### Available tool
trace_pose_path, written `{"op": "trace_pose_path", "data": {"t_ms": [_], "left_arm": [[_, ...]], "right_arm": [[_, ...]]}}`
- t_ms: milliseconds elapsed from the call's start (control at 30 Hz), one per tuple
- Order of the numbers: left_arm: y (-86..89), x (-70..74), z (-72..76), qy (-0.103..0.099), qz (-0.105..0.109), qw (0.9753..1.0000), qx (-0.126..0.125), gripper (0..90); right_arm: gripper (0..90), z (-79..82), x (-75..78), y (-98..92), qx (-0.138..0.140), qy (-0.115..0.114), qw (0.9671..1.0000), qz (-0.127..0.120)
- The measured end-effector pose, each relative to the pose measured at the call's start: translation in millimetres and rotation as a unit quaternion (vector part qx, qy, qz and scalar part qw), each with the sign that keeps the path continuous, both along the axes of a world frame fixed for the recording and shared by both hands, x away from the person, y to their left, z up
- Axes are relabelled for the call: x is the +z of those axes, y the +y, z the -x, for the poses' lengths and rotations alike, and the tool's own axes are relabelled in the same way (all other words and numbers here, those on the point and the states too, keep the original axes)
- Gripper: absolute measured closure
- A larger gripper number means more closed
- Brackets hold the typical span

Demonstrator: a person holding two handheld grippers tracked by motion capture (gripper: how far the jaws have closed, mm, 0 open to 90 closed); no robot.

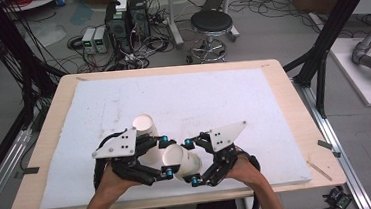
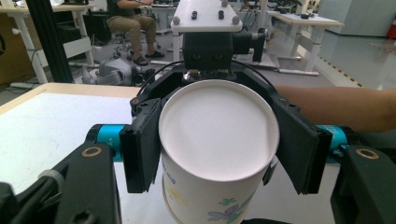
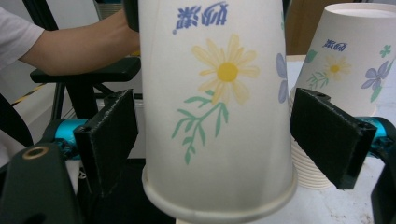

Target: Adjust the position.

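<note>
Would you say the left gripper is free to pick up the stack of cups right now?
Probably not: the left gripper has its fingers clamped on a single cup, though the stack stands close by.

Two grippers: left gripper [image 1: 165, 156] and right gripper [image 1: 191, 162]. One single paper cup [image 1: 180, 160] between them. One stack of paper cups [image 1: 144, 126] just behind that cup; number in the stack couldn't be told. One white foam sheet [image 1: 233, 100] under the cup, on one table [image 1: 282, 84]. One stool [image 1: 210, 23] beyond the table.
</note>
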State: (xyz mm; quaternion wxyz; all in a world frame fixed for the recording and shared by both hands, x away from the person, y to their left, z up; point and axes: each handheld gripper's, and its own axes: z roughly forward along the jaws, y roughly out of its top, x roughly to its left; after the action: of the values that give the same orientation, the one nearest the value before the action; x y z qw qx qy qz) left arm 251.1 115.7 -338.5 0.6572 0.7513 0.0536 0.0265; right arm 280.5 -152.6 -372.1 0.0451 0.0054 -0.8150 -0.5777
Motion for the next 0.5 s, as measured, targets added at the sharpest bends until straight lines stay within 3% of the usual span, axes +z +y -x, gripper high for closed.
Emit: {"op": "trace_pose_path", "data": {"t_ms": [167, 267, 500], "left_arm": [[1.1, 0.0, 1.1, 0.001, 0.001, 1.0, -0.001, 36.6], [3.9, -0.4, 1.2, 0.001, 0.003, 1.0, 0.002, 36.5], [5.4, -1.7, 1.7, 0.002, 0.004, 1.0, 0.002, 36.9]], "right_arm": [[17.7, -0.9, -1.9, 3.0, 0.002, 0.004, 1.0, -0.004], [26.7, -1.9, -1.7, 2.6, 0.01, 0.0, 0.9999, -0.014], [31.8, -2.9, -1.8, 2.6, 0.017, -0.002, 0.9997, -0.016]]}}
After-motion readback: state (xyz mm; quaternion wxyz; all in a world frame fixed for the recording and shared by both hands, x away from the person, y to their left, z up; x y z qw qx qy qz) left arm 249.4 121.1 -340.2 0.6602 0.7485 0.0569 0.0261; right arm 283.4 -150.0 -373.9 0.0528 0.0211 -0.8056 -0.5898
